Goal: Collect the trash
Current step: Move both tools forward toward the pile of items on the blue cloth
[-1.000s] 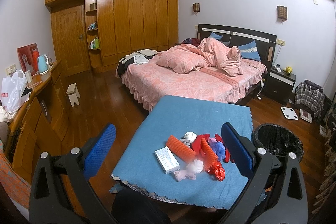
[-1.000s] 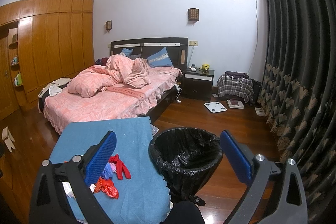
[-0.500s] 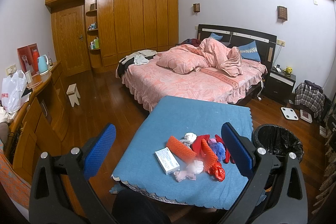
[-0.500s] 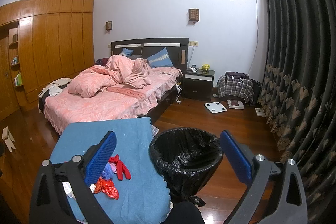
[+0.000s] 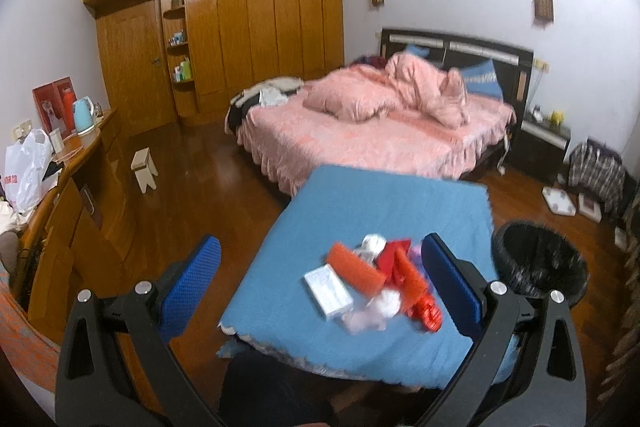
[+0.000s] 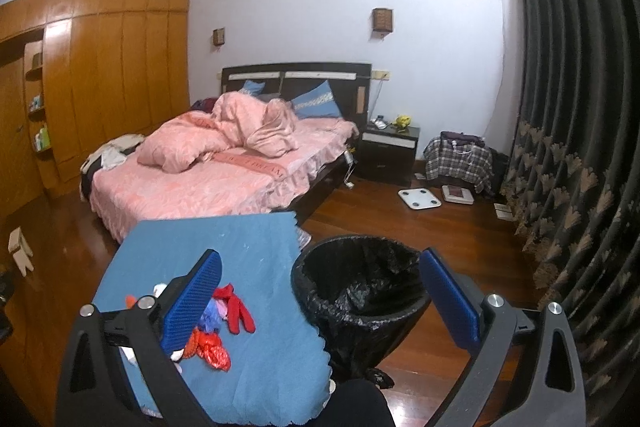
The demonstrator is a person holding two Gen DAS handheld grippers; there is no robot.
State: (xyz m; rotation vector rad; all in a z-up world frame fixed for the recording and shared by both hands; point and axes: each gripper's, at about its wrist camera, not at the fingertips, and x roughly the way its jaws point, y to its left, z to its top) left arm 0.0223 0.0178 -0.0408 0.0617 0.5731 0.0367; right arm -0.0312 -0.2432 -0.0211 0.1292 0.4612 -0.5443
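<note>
The trash lies in a small heap on the blue cloth of the table, near its front right part, and the bin with black bag stands on the floor just beside the table's right edge. Both the left hand-held gripper and the right hand-held gripper hang above with the jaws wide apart and nothing between them. The pieces look light and mostly soft: crumpled white tissue, a shiny red wrapper and an orange ribbed piece, which should crush easily, so I think a pinch across the middle is enough. The flat white box seems stiffer; it is better taken across its narrow sides. The red foil may slip.
</note>
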